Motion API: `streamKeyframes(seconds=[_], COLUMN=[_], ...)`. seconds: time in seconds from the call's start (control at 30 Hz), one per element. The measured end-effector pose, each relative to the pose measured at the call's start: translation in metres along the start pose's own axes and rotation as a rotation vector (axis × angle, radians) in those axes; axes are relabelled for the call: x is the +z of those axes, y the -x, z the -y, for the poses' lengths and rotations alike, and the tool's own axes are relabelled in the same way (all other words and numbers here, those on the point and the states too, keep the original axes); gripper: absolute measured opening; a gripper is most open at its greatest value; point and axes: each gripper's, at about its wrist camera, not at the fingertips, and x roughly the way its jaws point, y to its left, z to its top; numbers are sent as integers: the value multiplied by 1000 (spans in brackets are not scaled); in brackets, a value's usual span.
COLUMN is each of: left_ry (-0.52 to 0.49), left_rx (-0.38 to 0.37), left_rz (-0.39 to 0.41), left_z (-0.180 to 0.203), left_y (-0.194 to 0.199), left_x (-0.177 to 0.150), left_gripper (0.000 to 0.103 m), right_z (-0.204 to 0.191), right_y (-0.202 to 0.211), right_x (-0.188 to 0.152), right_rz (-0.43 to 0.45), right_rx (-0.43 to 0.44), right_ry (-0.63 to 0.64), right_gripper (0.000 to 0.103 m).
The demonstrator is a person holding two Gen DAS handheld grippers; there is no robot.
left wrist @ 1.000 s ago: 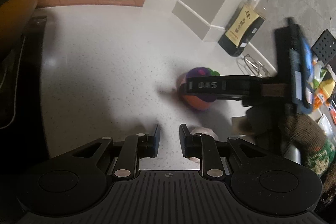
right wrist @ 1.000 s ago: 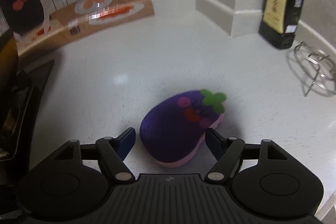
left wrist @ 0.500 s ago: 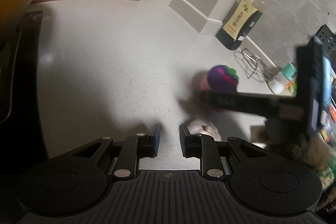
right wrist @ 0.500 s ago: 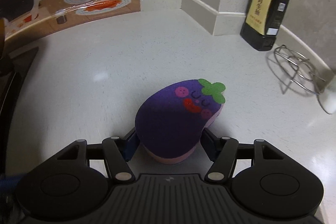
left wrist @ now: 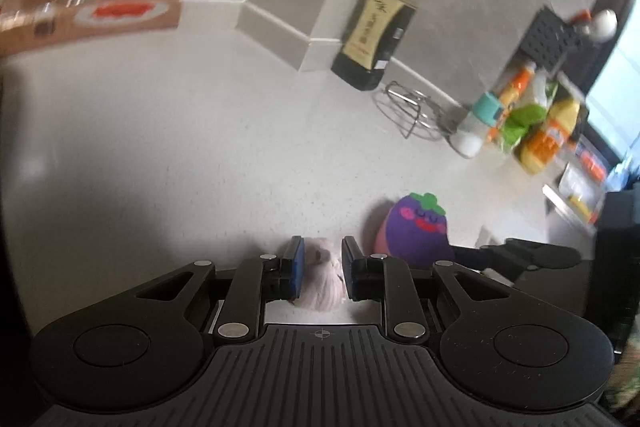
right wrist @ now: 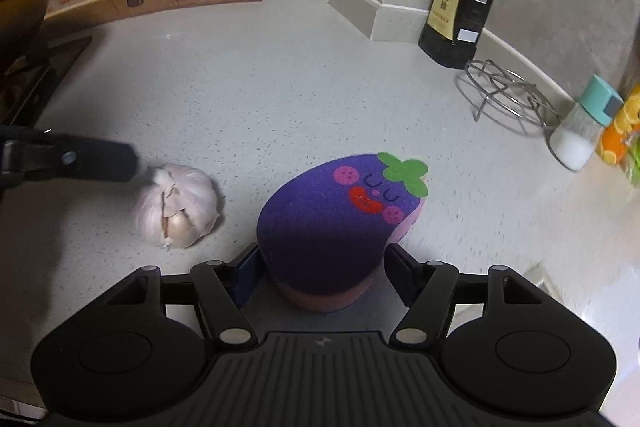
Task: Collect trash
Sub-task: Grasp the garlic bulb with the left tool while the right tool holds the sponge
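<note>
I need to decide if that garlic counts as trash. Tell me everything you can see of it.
The garlic bulb is whole, with pale pinkish-white papery skin, partly peeled so one tan clove shows. It lies on its side on the speckled white counter, apart from the eggplant sponge. The left gripper straddles it; whether the pads touch it cannot be told.
</note>
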Motion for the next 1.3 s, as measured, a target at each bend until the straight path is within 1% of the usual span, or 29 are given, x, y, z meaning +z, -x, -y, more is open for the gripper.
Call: streamKeyframes(seconds=[0.1,0.2,0.37,0.5,0.63,0.73,0.87,0.9,0.93,1.0,1.1,1.13,1.17,1.2,1.3], left_ry=[-65,-91,-110,-123,-120,-115,-123,-129,-135,-149,-151,-152,-156,-160,-171], left_rx=[59,81,85,86,90,93,93,94,97,115,144,154,157,142,49], left_rz=[-20,-56,-69,-68,-66,-65,-64,-63,-64,-60,-57,-60,-59,-53,-37], left_z=[10,14,16,16,15,14,13,11,11,9,3,1,-1,-1,2], left_y=[-9,-17,-19,-19,-19,-20,-18,-17,-16,-13,-8,-6,-3,0,10], left_x=[0,-2,-6,-8,-8,-8,-9,-9,-10,-12,-12,-11,-11,-11,-10], left_gripper=[23,23,26,28,34,39,41,42,43,45,45,40,39,39,39], right_z=[1,3,14,23,32,39,49,49,48,43,26,21,16,13,11], right_y=[6,12,22,31,34,32,16,10,3,4,9,11,14,16,18], right_x=[-7,-13,-18,-18,-12,-5,1,3,6,8,10,8,7,5,4], right_rz=[18,33,49,104,143,143,147,126,92,91,77,78,82,84,87], right_rx=[17,24,24,10,1,29,46,36,24,32,40,40,39,38,38], right_ry=[-31,-58,-109,-162,-219,-269,-337,-338,-325,-302,-203,-178,-159,-148,-146], right_gripper=[67,67,67,67,67,67,67,60,56,55,55,55,55,55,55])
